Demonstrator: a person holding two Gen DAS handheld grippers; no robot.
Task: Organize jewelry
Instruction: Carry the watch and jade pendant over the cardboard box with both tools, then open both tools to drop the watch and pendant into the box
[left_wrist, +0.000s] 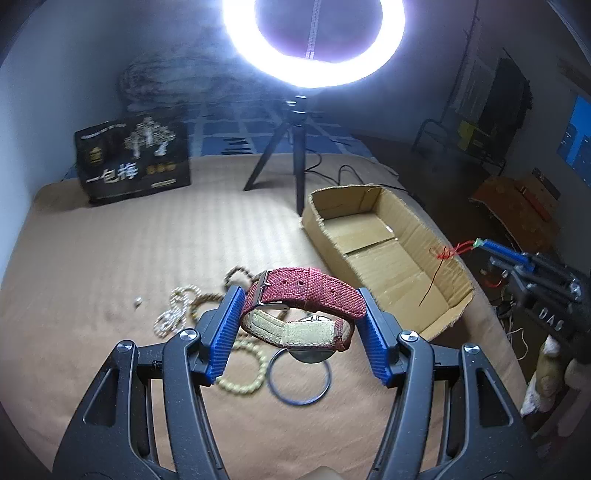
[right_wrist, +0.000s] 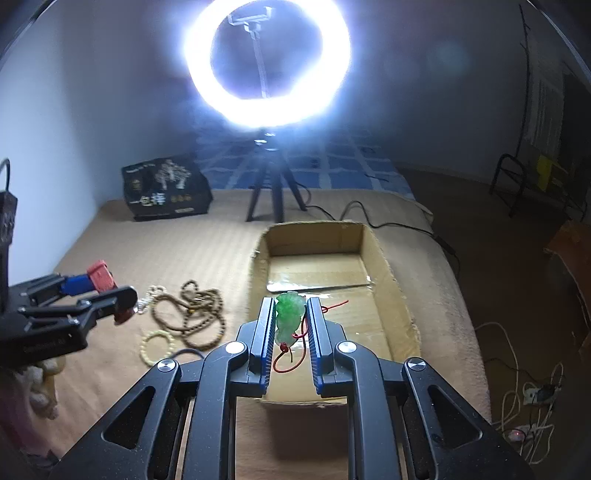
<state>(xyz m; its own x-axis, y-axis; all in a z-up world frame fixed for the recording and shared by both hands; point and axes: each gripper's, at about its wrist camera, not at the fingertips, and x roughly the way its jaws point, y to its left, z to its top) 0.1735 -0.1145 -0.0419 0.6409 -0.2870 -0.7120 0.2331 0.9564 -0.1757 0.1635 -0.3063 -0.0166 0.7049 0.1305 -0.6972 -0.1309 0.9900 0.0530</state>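
While my left gripper (left_wrist: 301, 317) hangs above the tan ribbed bedspread (left_wrist: 110, 258), its blue ribbed fingers (left_wrist: 229, 325) are pressed against both ends of a red woven-strap wristwatch (left_wrist: 303, 295), holding it clear of the bed with the strap's pale lining and steel buckle turned toward the camera. Beneath it on the bedspread lie the rest of the pieces: a yellow beaded bracelet (left_wrist: 245, 369), a thin dark round bangle (left_wrist: 299, 376), a pale pearl-like bead strand (left_wrist: 173, 314) and a long brown wooden-bead necklace (right_wrist: 199, 314), coiled in loose loops just beside one another.

My right gripper (right_wrist: 291, 325) is over the near end of the open brown cardboard box (right_wrist: 388, 266), which sits on the bed to the right of the jewelry pile. Its fingers (right_wrist: 264, 332) are clamped on a green carved jade pendant (right_wrist: 290, 317), with the pendant's red cord (right_wrist: 295, 354) dangling in a loop below and curling out past the right finger. The pendant is above the box floor, not touching it.

Farther back on the bed stand a bright ring light on a black tripod (right_wrist: 269, 192) and a black printed carton with Chinese lettering (left_wrist: 133, 162) near the wall.
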